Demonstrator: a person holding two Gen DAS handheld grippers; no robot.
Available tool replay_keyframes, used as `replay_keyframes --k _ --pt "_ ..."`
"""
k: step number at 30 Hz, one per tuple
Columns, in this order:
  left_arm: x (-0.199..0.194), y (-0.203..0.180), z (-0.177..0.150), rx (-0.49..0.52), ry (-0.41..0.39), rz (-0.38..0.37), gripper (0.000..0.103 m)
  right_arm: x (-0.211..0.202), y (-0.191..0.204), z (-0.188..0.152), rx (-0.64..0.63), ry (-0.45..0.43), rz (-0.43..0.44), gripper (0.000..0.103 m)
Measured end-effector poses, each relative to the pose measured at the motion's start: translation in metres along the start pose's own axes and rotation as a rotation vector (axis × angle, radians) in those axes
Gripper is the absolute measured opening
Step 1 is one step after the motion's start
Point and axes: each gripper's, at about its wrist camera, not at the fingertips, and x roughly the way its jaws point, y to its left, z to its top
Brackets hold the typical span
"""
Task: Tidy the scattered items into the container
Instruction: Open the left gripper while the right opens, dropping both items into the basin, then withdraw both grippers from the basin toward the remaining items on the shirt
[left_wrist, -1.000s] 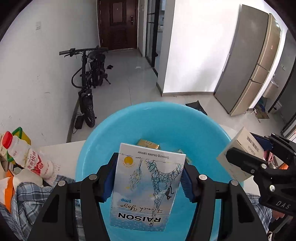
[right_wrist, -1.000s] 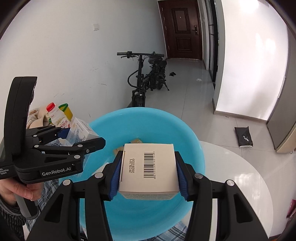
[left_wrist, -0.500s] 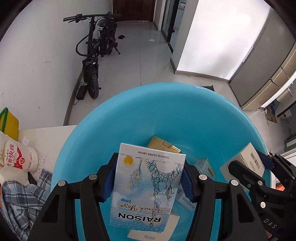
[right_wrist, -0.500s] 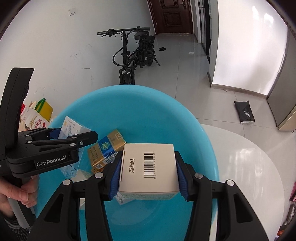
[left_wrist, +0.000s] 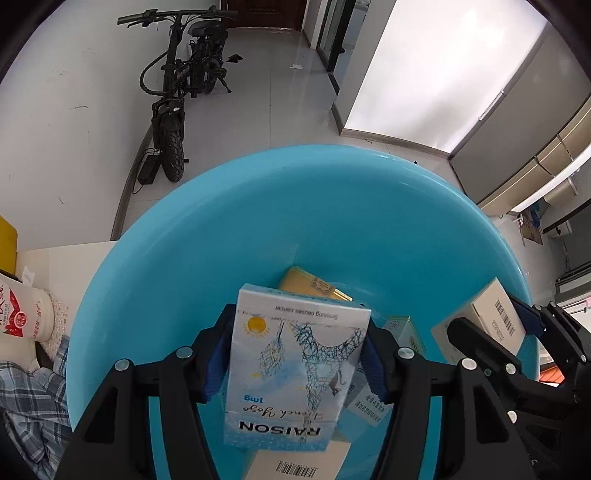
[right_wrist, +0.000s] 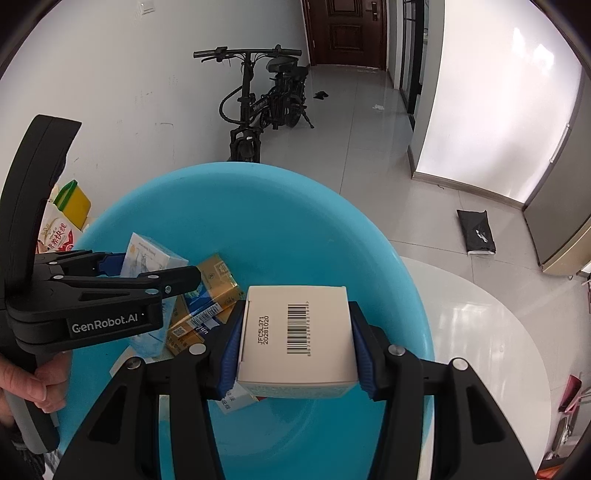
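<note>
A large blue basin (left_wrist: 258, 229) (right_wrist: 258, 214) stands on the white table. My left gripper (left_wrist: 295, 365) is shut on a pale blue Raison pack (left_wrist: 291, 373) and holds it over the basin's inside; both also show in the right wrist view, gripper (right_wrist: 147, 273) and pack (right_wrist: 147, 254). My right gripper (right_wrist: 295, 350) is shut on a white box with a barcode (right_wrist: 295, 332), held over the basin's right part; the box shows in the left wrist view (left_wrist: 491, 325). Several small boxes lie in the basin, among them a gold pack (right_wrist: 218, 277) (left_wrist: 314, 286).
A drink bottle (left_wrist: 22, 314), a yellow carton (right_wrist: 75, 203) and a checked cloth (left_wrist: 33, 398) lie left of the basin. The white table (right_wrist: 480, 325) reaches to the right. An electric bike (right_wrist: 266, 107) stands on the floor beyond.
Both grippers have moved forward and down over the basin with their boxes still held. More of the basin's inside and the boxes in it now shows.
</note>
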Motion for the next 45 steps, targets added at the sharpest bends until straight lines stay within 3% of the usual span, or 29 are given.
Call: replay_keyframes --k 1,2,14,20,23,27,32,38,41,45 --pt "-0.002 0.001 0.0 -0.004 -0.003 -0.003 0.079 0.001 -0.002 0.0 0.008 0.005 -0.002 0.05" --pt "-0.004 0.002 -0.001 -0.01 -0.009 -0.01 0.08 0.002 -0.002 0.0 0.012 0.011 0.001 0.05" --pt "-0.031 0.013 -0.016 -0.018 -0.008 -0.017 0.08 0.002 0.004 0.002 -0.007 0.005 -0.008 0.051" --pt "-0.055 0.015 -0.029 0.031 -0.024 -0.042 0.08 0.0 0.005 0.0 -0.008 -0.003 0.024 0.067" --pt "-0.067 0.019 -0.043 0.099 0.022 -0.049 0.08 -0.006 0.008 -0.005 -0.026 -0.004 0.022 0.073" --pt "-0.098 0.032 -0.067 0.131 0.01 -0.067 0.08 -0.024 0.018 -0.01 -0.103 -0.049 -0.019 0.078" --pt "-0.136 0.034 -0.098 0.186 -0.006 -0.073 0.08 -0.05 0.021 -0.015 -0.152 -0.12 0.006 0.078" --pt "-0.18 0.022 -0.138 0.305 -0.035 -0.07 0.08 -0.087 0.025 -0.034 -0.142 -0.139 0.078 0.079" --pt "-0.197 0.016 -0.161 0.356 -0.035 -0.085 0.08 -0.109 0.033 -0.049 -0.191 -0.16 0.091 0.085" --pt "-0.217 0.007 -0.193 0.4 -0.059 -0.089 0.08 -0.131 0.041 -0.066 -0.26 -0.177 0.036 0.086"
